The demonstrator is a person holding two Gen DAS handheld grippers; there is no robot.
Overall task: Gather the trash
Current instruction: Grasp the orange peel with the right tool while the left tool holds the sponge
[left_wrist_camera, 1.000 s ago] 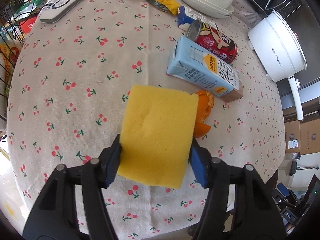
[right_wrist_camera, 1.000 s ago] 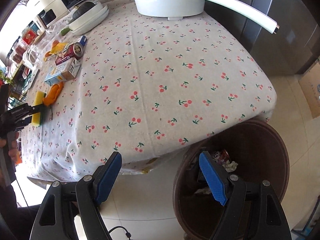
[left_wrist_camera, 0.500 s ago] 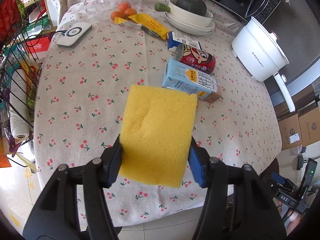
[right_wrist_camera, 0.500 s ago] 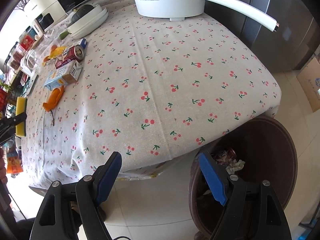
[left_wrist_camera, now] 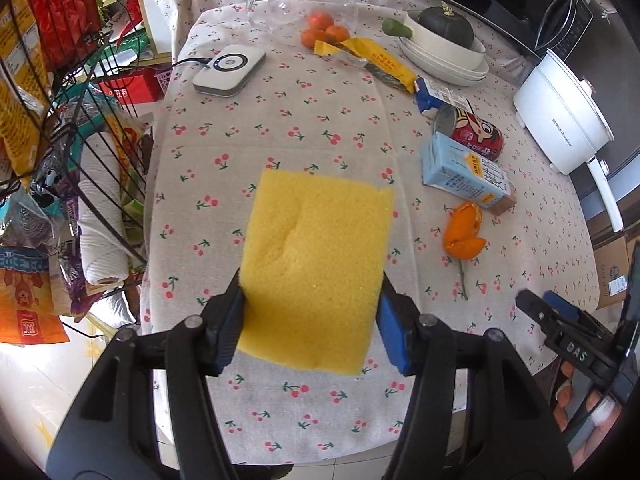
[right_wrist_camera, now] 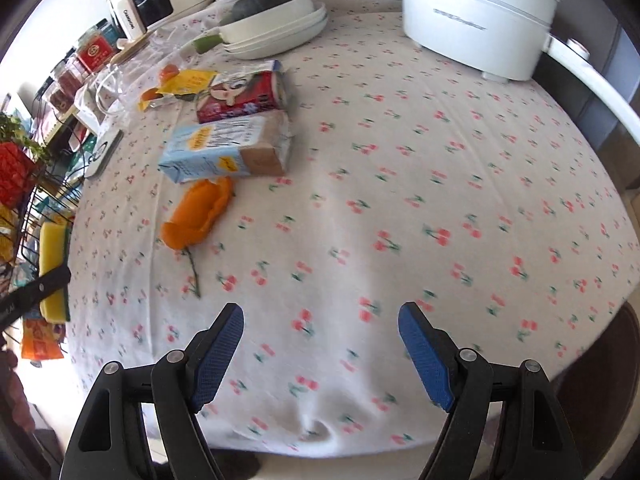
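Sponge (left_wrist_camera: 316,268) clamped flat in your left gripper (left_wrist_camera: 312,330), lifted off the cloth and pulled back toward the table's near-left edge since a second ago — it was low over the orange peel (left_wrist_camera: 462,232) then, and the peel now lies uncovered. Your right gripper (right_wrist_camera: 322,350), fingers spread wide with nothing between them, has swung from hanging over the brown bin off the table's corner to above the table's near edge, aimed inward. Reads as: right side is going for the next piece of trash.

Trash sits in a cluster well in from the edges: peel with a thin stem (right_wrist_camera: 192,270) trailing toward you, light-blue drink carton (right_wrist_camera: 226,150) just behind it, red can (right_wrist_camera: 240,94) beyond, yellow wrapper (left_wrist_camera: 370,58) farther back.

Room — wide bare tablecloth (right_wrist_camera: 440,184) between the right gripper and the peel, nothing in the way. White electric pot (right_wrist_camera: 476,16) stays at the far-right edge, well apart. Wire rack (left_wrist_camera: 68,128) crowds the left edge, close to the sponge.
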